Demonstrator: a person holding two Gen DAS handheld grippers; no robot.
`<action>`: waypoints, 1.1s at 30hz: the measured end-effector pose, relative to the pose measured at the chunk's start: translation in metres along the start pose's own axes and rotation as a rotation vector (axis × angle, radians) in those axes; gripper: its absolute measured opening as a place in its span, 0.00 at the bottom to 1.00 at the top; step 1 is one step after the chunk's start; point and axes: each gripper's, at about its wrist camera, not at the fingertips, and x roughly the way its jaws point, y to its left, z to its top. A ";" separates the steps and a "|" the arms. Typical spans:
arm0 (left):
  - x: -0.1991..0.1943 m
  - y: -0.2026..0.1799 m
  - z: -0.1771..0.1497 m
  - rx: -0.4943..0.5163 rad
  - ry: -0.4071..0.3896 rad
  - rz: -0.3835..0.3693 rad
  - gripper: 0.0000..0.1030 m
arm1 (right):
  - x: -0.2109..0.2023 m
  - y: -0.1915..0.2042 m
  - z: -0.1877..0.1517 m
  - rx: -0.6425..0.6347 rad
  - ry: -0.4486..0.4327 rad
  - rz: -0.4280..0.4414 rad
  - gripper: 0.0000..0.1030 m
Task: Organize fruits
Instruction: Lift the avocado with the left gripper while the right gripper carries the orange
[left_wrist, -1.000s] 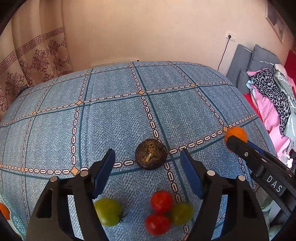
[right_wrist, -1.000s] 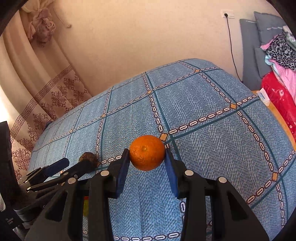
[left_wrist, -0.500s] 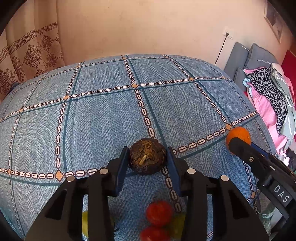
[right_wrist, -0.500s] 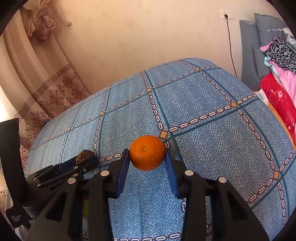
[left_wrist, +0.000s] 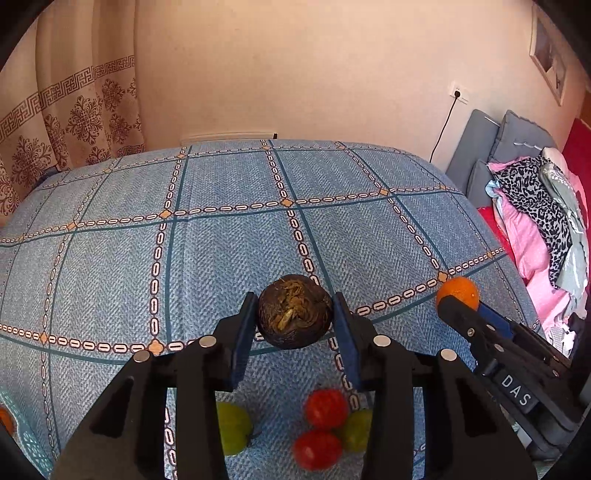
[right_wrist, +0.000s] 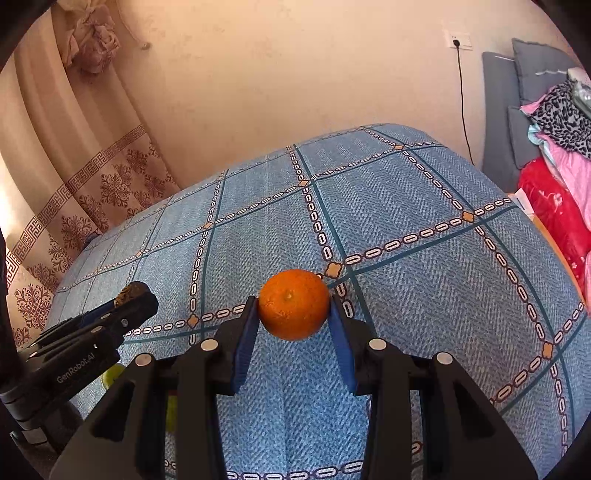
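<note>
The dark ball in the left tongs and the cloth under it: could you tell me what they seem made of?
The dark ball: seemingly a dried fruit husk, matte and wrinkled, with fibrous yellowish matter packed at its opening; its exact kind is unclear. The cloth: apparently woven fabric, matte blue, judging by its herringbone texture and printed chain-pattern grid.

Green fruit (left_wrist: 232, 428): half hidden behind left gripper finger. Orange object (left_wrist: 4, 421): cut off, lower-left edge, unidentifiable.

A bed (left_wrist: 229, 236) is covered by a blue herringbone spread crossed with chain-patterned lines. On it, two red tomatoes (left_wrist: 325, 408) and two green fruits (left_wrist: 232, 428) are seen lying close together, partly hidden. A small orange object, possibly another fruit, is glimpsed at the left edge (left_wrist: 5, 420).
</note>
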 end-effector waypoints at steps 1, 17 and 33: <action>-0.004 0.000 0.001 0.003 -0.010 0.004 0.41 | -0.001 0.002 -0.001 -0.004 -0.005 -0.002 0.37; -0.087 0.026 -0.001 -0.033 -0.127 0.075 0.41 | -0.017 0.017 -0.004 -0.053 -0.042 0.030 0.37; -0.158 0.129 -0.056 -0.224 -0.171 0.248 0.41 | -0.034 0.045 -0.015 -0.149 -0.070 0.073 0.37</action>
